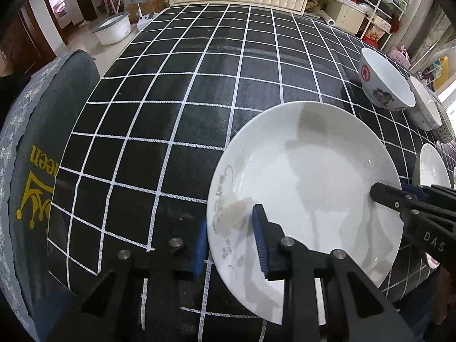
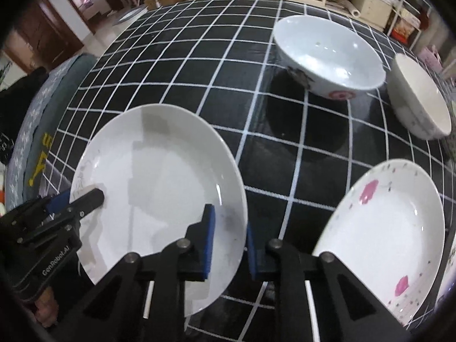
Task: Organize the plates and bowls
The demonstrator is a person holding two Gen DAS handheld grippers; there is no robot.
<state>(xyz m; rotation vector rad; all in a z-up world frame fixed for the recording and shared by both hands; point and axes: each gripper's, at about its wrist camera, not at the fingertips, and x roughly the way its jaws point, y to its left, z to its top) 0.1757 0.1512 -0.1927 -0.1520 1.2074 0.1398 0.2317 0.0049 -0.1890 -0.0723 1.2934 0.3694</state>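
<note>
**Both grippers clamp one white plate**

A black checked tablecloth [image 1: 171, 119] covers the table. On it sits the white plate [image 1: 307, 193], its opposite rims pinched by the left gripper [image 1: 232, 242] and the right gripper [image 2: 228, 245]. Beside it lies a pink-flowered plate [image 2: 393, 228]; two bowls [image 2: 330, 54] stand farther back.
</note>
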